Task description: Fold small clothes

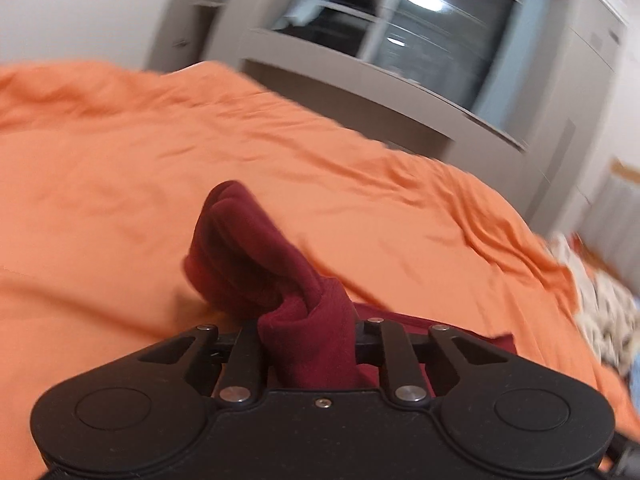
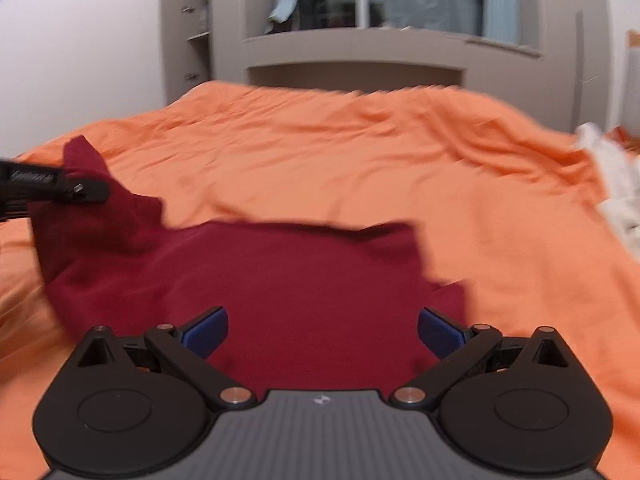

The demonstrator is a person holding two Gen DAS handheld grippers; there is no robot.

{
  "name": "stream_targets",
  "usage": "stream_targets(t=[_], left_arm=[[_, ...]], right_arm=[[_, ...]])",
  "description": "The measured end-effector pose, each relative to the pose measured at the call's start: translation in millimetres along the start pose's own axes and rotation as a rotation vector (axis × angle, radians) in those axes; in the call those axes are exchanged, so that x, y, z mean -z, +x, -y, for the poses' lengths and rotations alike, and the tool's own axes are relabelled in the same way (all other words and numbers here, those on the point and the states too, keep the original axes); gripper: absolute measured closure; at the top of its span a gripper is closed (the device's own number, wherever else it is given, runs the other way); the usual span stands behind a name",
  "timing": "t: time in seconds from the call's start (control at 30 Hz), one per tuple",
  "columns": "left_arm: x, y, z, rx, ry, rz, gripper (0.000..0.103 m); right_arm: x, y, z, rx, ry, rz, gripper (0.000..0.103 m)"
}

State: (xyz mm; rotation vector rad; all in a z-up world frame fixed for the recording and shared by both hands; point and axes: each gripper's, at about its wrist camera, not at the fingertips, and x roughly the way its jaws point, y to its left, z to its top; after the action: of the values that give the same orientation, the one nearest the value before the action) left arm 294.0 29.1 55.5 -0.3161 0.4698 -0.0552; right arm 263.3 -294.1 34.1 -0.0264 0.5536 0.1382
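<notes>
Left gripper (image 1: 308, 344) fingers pinching maroon garment (image 2: 280, 280); right gripper (image 2: 322, 334) fingers apart.

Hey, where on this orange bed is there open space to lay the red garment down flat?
Bare orange bedcover runs from the dark red garment back to the grey wall unit, and left of the bunched cloth in the left claw. The right edge is crowded by a pale patterned heap. The right claw is open above the garment.

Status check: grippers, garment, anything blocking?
Left gripper shut on maroon garment, corner lifted. Right gripper open over it, not gripping. Orange bedspread ahead, nothing in the way.
</notes>
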Motion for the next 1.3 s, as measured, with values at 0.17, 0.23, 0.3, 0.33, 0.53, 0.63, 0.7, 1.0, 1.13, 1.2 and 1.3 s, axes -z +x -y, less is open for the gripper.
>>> stream_targets(t=[0.17, 0.23, 0.3, 0.33, 0.53, 0.63, 0.7, 1.0, 1.13, 1.2, 1.3], left_arm=[[-10, 4, 63, 0.129, 0.260, -0.050, 0.086], [-4, 3, 95, 0.184, 0.373, -0.070, 0.086], [10, 2, 126, 0.236, 0.481, -0.094, 0.087], [19, 1, 140, 0.261, 0.525, -0.110, 0.087], [82, -4, 193, 0.392, 0.739, -0.243, 0.086], [103, -7, 195, 0.392, 0.813, -0.266, 0.082], [105, -10, 191, 0.410, 0.794, -0.267, 0.067], [85, -26, 171, 0.490, 0.725, -0.168, 0.013], [92, -36, 159, 0.440, 0.742, -0.071, 0.007], [95, -37, 157, 0.424, 0.775, -0.054, 0.007], [99, -42, 155, 0.405, 0.813, -0.012, 0.007]], right_arm=[[-20, -18, 57, 0.113, 0.093, 0.064, 0.000], [-24, -25, 80, 0.146, 0.149, 0.080, 0.000], [-25, -30, 101, 0.177, 0.195, 0.089, 0.000], [-24, -31, 110, 0.189, 0.213, 0.090, 0.000], [-19, -31, 145, 0.211, 0.304, 0.078, 0.000], [-16, -28, 148, 0.196, 0.327, 0.064, 0.000], [-16, -23, 145, 0.185, 0.329, 0.054, 0.000], [-9, -6, 121, 0.096, 0.309, 0.034, 0.000], [-7, 1, 108, 0.001, 0.286, 0.053, 0.000], [-7, 10, 100, -0.087, 0.257, 0.045, 0.009], [-9, 24, 87, -0.116, 0.186, 0.021, 0.029]])
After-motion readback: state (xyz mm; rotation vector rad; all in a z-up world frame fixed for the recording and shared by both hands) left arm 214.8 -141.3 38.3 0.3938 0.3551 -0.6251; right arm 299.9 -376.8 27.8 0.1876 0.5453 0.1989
